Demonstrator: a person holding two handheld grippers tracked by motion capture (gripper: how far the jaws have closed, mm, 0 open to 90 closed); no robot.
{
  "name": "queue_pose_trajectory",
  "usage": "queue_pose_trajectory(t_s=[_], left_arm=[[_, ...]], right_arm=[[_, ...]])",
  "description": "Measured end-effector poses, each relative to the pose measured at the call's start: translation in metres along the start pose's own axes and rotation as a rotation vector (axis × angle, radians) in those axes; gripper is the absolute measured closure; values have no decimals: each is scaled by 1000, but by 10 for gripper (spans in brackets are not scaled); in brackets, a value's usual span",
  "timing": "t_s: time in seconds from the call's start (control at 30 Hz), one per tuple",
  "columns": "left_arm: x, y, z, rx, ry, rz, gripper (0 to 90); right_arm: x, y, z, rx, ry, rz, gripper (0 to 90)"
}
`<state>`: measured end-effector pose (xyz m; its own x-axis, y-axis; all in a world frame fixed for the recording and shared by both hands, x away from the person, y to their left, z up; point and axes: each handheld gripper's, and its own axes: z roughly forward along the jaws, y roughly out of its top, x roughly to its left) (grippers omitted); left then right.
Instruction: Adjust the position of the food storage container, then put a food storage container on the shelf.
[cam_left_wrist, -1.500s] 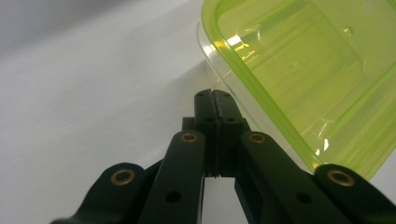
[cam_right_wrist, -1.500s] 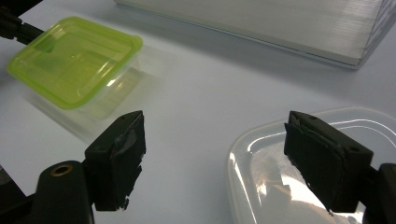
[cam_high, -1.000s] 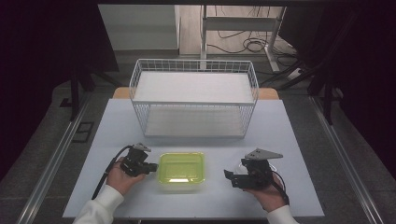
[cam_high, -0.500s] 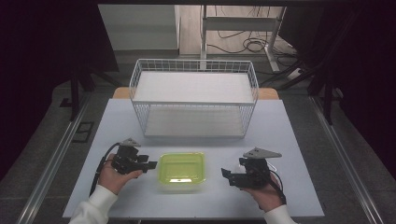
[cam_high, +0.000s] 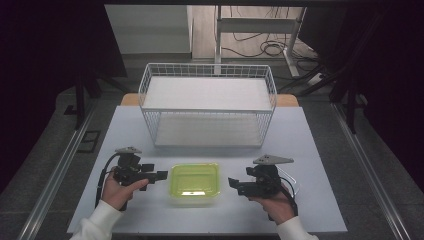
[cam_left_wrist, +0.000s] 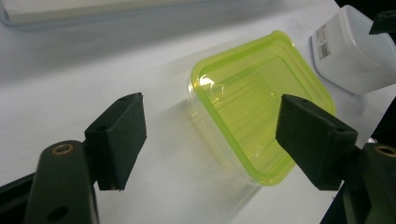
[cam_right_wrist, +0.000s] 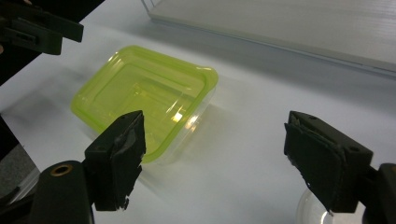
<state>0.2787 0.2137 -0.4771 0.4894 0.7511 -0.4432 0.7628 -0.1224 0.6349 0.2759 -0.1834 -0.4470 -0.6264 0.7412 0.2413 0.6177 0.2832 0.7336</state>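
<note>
Nearest to the person, two hands in white sleeves come in over the front edge of the pale grey surface (cam_high: 310, 150), each holding a black two-fingered gripper. The left gripper (cam_high: 161, 175) sits just to the left of a yellow-green translucent plastic container with a snapped-on lid (cam_high: 194, 182); its fingers have just been opening and now stand wide apart and released, gripping nothing, with the container's near corner showing between them in the left gripper view (cam_left_wrist: 261, 100) but not touched by either pad. The right gripper (cam_high: 231, 183) hovers just to the right of the same container, tips pointed toward it, its fingers likewise spread wide and released; in the right gripper view the container (cam_right_wrist: 144, 100) lies ahead and to the left of the gap, clear of both fingers. The container rests flat on the surface between the two grippers, near the front edge and roughly in the middle. A white plastic tub with a printed label (cam_left_wrist: 352, 51) appears at the upper right of the left gripper view, beyond the container. Farther back, in the middle of the surface, stands a white wire basket with a flat white board as its floor (cam_high: 207, 110), well apart from the container. Beyond the surface lie the floor and some dark cables (cam_high: 260, 47).
</note>
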Motion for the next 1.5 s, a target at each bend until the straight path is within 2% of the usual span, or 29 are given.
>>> queue_pose_trajectory(t_s=[0.1,0.27,0.57,0.73,0.87,0.97,1.03,1.1,1.23,1.37,1.5], left_arm=[[1,-3,-8,-21,-10,-7,241],[6,-5,-17,-49,-27,-33,244],[5,-6,-17,-48,-31,-47,246],[3,-6,-14,-39,-37,-42,238],[4,-4,-10,-43,-59,-55,240],[5,-5,-6,-58,-63,-77,266],[7,-4,-3,-57,-94,-100,276],[7,-4,0,-51,-98,-115,281],[8,-2,3,-34,-107,-120,287],[12,1,7,-23,-97,-140,306],[14,0,14,-1,-86,-155,322]], right_arm=[[-2,4,-1,-9,12,9,208],[-5,7,6,7,35,23,208],[-6,7,7,15,41,45,209],[-5,7,6,16,39,54,209],[-2,7,7,27,51,66,226],[0,8,10,32,55,77,235],[3,9,15,39,66,94,241],[4,10,19,42,76,108,250],[8,14,26,57,81,110,256],[12,18,35,79,76,99,267],[13,23,46,101,64,110,272]])
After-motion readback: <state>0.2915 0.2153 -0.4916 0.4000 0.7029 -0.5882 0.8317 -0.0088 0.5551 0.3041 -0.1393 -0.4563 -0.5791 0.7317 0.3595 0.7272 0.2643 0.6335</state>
